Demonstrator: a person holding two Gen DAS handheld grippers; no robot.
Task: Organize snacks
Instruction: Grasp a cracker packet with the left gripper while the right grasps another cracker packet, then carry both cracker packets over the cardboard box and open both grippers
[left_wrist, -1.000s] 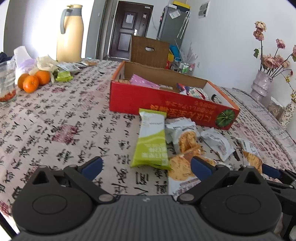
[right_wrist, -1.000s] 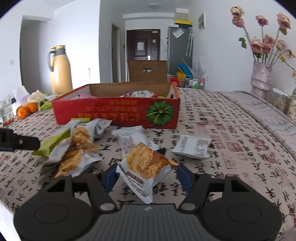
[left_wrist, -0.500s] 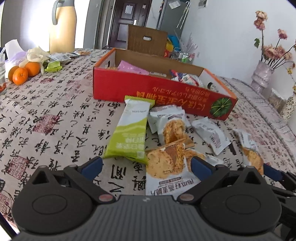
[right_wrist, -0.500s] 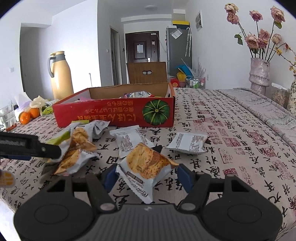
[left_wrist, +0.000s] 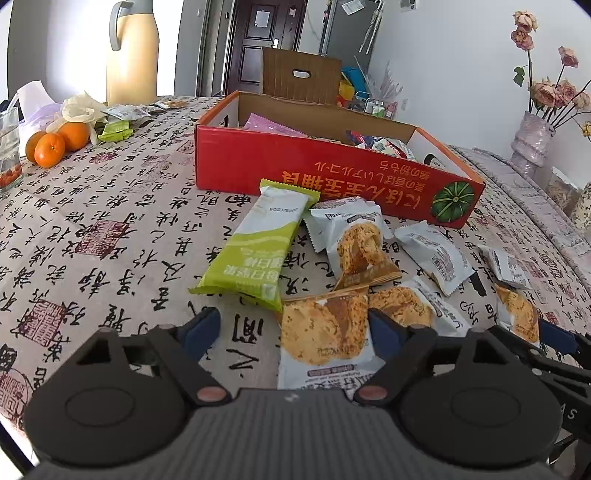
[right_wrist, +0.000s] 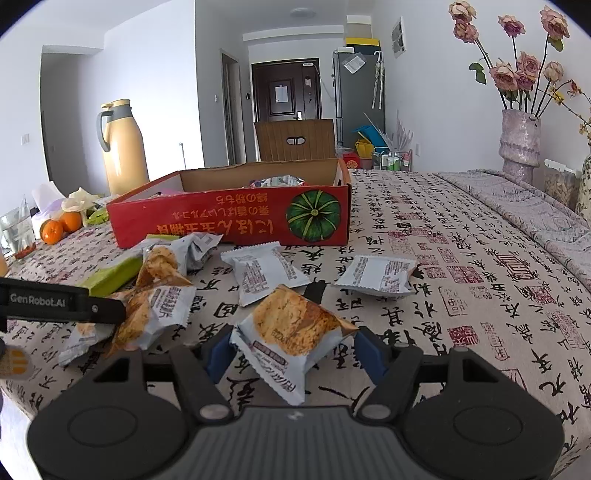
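Note:
A red cardboard box (left_wrist: 332, 177) with snacks in it stands on the table; it also shows in the right wrist view (right_wrist: 229, 218). Several snack packets lie in front of it: a green bar (left_wrist: 258, 243) and white biscuit packets (left_wrist: 354, 236). My left gripper (left_wrist: 291, 325) is open, a biscuit packet (left_wrist: 325, 336) lying between its fingers against the right one. My right gripper (right_wrist: 295, 347) has its fingers against both sides of another biscuit packet (right_wrist: 295, 332), which tilts up off the cloth.
Oranges (left_wrist: 55, 144), a glass (left_wrist: 7, 147), tissues and a yellow thermos (left_wrist: 133, 55) stand at the far left. A vase of roses (right_wrist: 521, 136) stands at the far right. More white packets (right_wrist: 376, 273) lie on the calligraphy tablecloth (left_wrist: 110, 229).
The left gripper moved forward and right, bringing a biscuit packet between its fingers. The right gripper kept its packet and barely moved.

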